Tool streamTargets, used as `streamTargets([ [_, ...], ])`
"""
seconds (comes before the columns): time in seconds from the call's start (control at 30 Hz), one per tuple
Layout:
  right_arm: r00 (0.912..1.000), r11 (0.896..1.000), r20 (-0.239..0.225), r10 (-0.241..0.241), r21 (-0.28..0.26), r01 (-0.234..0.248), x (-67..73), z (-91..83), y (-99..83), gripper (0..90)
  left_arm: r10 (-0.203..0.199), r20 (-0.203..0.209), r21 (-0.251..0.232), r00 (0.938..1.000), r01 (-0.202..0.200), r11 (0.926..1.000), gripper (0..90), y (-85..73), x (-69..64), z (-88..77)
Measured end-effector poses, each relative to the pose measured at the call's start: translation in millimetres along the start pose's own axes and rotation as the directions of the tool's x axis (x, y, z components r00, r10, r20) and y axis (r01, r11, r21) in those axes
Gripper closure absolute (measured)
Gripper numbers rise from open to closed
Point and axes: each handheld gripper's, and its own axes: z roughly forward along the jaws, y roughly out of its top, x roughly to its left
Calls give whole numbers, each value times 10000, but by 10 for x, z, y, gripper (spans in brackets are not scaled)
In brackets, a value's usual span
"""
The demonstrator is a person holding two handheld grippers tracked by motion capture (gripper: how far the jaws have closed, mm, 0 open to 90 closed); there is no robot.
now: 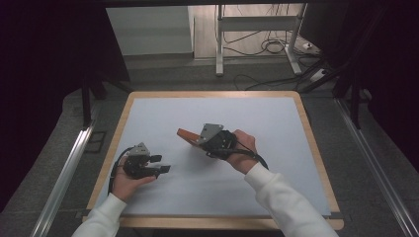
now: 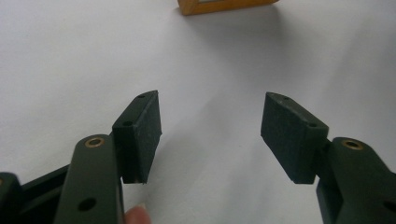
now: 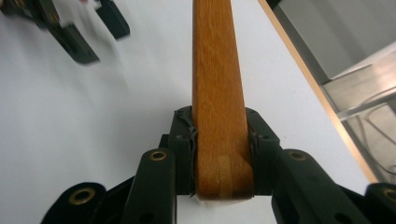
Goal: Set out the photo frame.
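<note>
A brown wooden block [image 1: 187,134] is lifted above the middle of the white sheet [image 1: 222,192], with my right gripper [image 1: 198,141] shut on its near end. In the right gripper view the wooden block [image 3: 218,84] runs straight away from the camera, and both pads of the right gripper [image 3: 219,149] press on its sides. My left gripper [image 1: 162,164] rests low at the left of the sheet, pointing right, its jaws wide apart. In the left gripper view nothing lies between the jaws of the left gripper [image 2: 210,135], and an edge of the wooden block [image 2: 224,5] shows at the top.
The sheet covers a wooden-rimmed table [image 1: 312,133]. Metal rails run along the floor at the left [image 1: 64,173] and right [image 1: 375,168]. Beyond the far edge stand white desk legs with loose cables [image 1: 257,44]. The left gripper [image 3: 88,37] shows at the upper left in the right gripper view.
</note>
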Motion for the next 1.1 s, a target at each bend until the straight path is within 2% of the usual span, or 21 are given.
streamTargets([
  [0.07,9999,9999,-57,-98,-30,98,11,-21,17,698,71,-12,64,10000,-71,10000,376,-1,9,-5],
  [0.13,9997,9999,-202,-123,-108,121,35,-55,33,698,-53,-28,23,10000,53,10000,376,-3,9,-3],
  [0.33,9951,9988,-984,-15,-488,-33,129,-233,51,696,-81,-9,85,10000,81,9999,376,-2,0,3],
  [0.5,9935,9973,-1142,34,-726,-117,164,-296,-16,694,-72,-6,235,10000,72,9997,373,-3,-8,24],
  [0.63,9946,9963,-989,301,-772,-378,81,-289,-81,687,-97,1,283,10000,97,9996,371,-4,-2,31],
  [0.8,9954,9957,-624,721,-545,-756,-74,-253,-148,671,-79,37,383,10000,78,9992,367,-8,8,40],
  [0.97,9924,9930,-425,1151,-230,-1162,-222,-191,-243,612,-101,25,344,9999,101,9994,366,-8,6,38],
  [1.0,9880,9885,-489,1466,-288,-1481,-275,-172,-272,606,-121,21,332,9999,120,9994,366,-9,7,39],
  [1.1,9869,9871,-470,1546,-350,-1563,-319,-143,-282,589,-103,18,401,9999,102,9991,365,-10,9,43],
])
